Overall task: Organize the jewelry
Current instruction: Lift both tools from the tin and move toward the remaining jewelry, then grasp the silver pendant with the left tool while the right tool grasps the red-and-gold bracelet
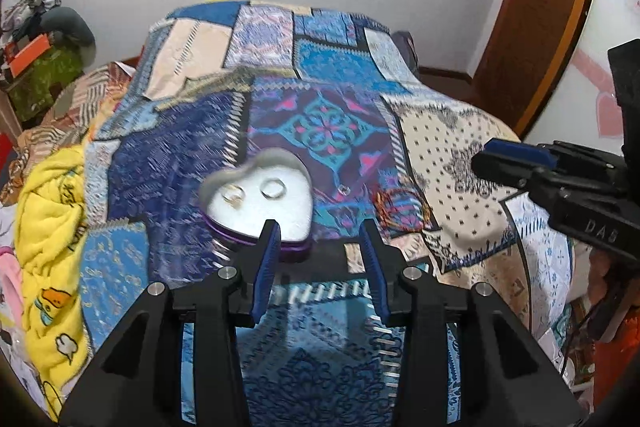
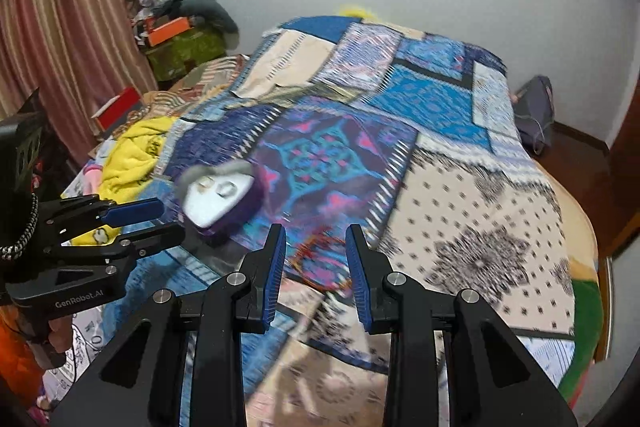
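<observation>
Right wrist view: right gripper (image 2: 316,231) open above bangles (image 2: 320,263); left gripper (image 1: 320,227) open too. Straddle one rim, close gently, carry to box (image 2: 218,197).

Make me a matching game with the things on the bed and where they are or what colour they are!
Things:
1. heart-shaped box
2. two rings
3. bangles
4. blanket

Descriptions:
A. yellow, bunched at the side of the bed
B. purple outside, white inside
C. red and gold, lying on the quilt beside the box
D. lying inside the box

Pairs: 1-B, 2-D, 3-C, 4-A
</observation>
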